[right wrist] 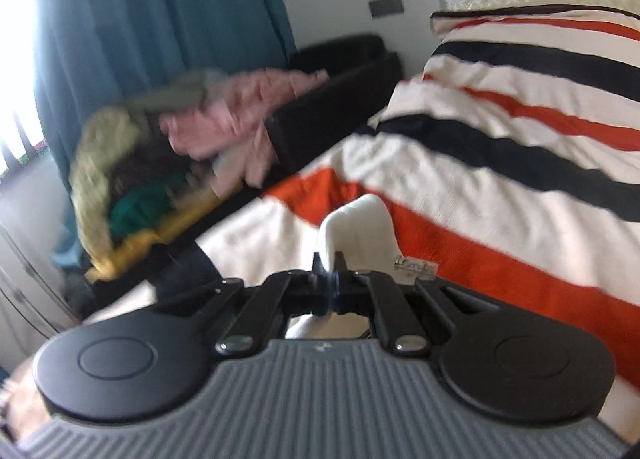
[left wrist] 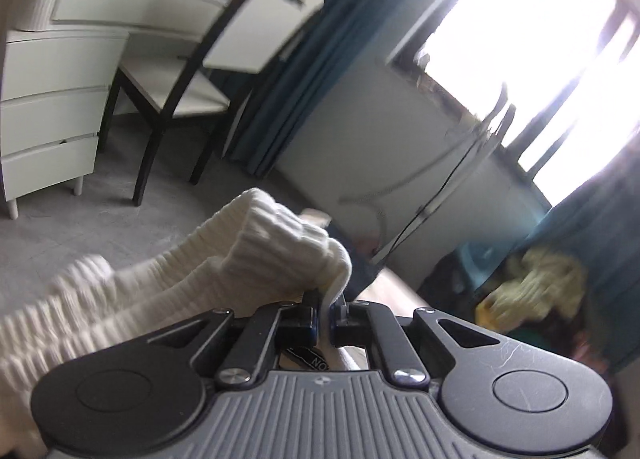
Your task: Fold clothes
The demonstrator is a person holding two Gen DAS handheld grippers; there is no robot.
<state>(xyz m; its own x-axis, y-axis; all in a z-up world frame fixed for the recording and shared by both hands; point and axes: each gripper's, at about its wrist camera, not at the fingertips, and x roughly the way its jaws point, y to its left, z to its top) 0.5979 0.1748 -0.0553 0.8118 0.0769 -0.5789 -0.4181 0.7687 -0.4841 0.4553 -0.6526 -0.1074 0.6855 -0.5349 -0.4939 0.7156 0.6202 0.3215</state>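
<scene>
The left gripper (left wrist: 325, 309) is tilted, its view slanting across a white desk (left wrist: 120, 7), a chair (left wrist: 188, 71) and a bright window (left wrist: 540, 59). Its jaws are pinched together on an edge of the white ribbed knit garment (left wrist: 256, 247), which bunches up just ahead of the fingers and trails off to the left above the grey floor (left wrist: 100, 187), blurred at its far end.

The right gripper (right wrist: 331, 275) points level over the striped bed (right wrist: 500, 187). Its jaws are clamped on a fold of the same white cloth, which pokes up as a small peak in front of the fingertips. A heap of clothes (right wrist: 160, 155) lies beside the bed, near the blue curtain (right wrist: 160, 11)
</scene>
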